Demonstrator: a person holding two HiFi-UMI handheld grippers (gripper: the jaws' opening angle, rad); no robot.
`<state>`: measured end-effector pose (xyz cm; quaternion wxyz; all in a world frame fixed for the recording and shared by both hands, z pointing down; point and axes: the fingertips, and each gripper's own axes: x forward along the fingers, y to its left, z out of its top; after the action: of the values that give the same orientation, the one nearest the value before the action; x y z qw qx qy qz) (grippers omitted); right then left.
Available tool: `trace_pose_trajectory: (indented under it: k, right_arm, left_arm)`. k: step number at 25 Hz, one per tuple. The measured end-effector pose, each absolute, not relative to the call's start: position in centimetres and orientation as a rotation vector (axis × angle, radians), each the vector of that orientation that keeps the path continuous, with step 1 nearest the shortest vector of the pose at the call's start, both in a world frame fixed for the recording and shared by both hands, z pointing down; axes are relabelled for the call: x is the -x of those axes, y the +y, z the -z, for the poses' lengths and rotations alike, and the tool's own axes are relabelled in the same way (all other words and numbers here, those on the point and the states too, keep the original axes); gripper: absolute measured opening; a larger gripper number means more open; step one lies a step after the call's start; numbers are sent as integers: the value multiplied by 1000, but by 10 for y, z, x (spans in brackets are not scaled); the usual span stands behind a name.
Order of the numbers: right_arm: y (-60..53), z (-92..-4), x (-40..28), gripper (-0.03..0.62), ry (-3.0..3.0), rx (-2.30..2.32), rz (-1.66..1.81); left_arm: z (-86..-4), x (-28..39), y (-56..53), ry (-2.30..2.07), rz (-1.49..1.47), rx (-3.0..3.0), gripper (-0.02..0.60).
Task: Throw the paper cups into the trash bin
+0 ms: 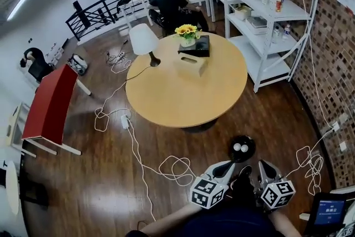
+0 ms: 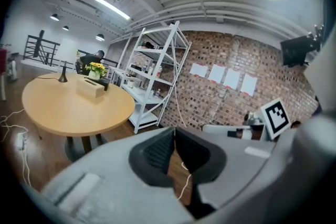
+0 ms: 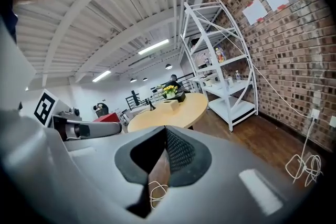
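White cups [image 1: 241, 147] in bin [image 1: 250, 142], beyond left claw [image 1: 229, 166]

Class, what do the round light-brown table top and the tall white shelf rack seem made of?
Round light-brown table top: probably wood or wood-look laminate, smooth, faint sheen. Tall white shelf rack: likely painted metal, given thin uniform posts.

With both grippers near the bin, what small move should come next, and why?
Probably none beyond resting. The left gripper and right gripper have jaws shut and empty, two white cups appear to lie in the trash bin, and the table shows no cups.
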<state>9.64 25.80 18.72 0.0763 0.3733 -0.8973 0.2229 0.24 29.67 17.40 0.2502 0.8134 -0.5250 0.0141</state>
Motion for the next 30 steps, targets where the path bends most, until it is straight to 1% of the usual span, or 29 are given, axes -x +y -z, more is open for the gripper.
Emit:
trace_pose_trajectory:
  k: [5, 15, 23, 30]
  right_arm:
    - [308, -179, -95, 11, -2709, -1103, -582]
    - [336, -159, -86, 11, -2832, -1042, -581]
    - [339, -157, -122, 11, -2831, -1062, -614]
    - [338, -150, -137, 11, -2865, -1024, -586]
  left_arm:
    - [-169, -4, 346, -1428, -41, -2270, 11]
    - [-170, 11, 376, -1512, 9, -2203, 11]
    - [-163, -45, 367, -1418, -61, -2263, 11]
    - [-158, -71, 361, -1407, -101, -2290, 11]
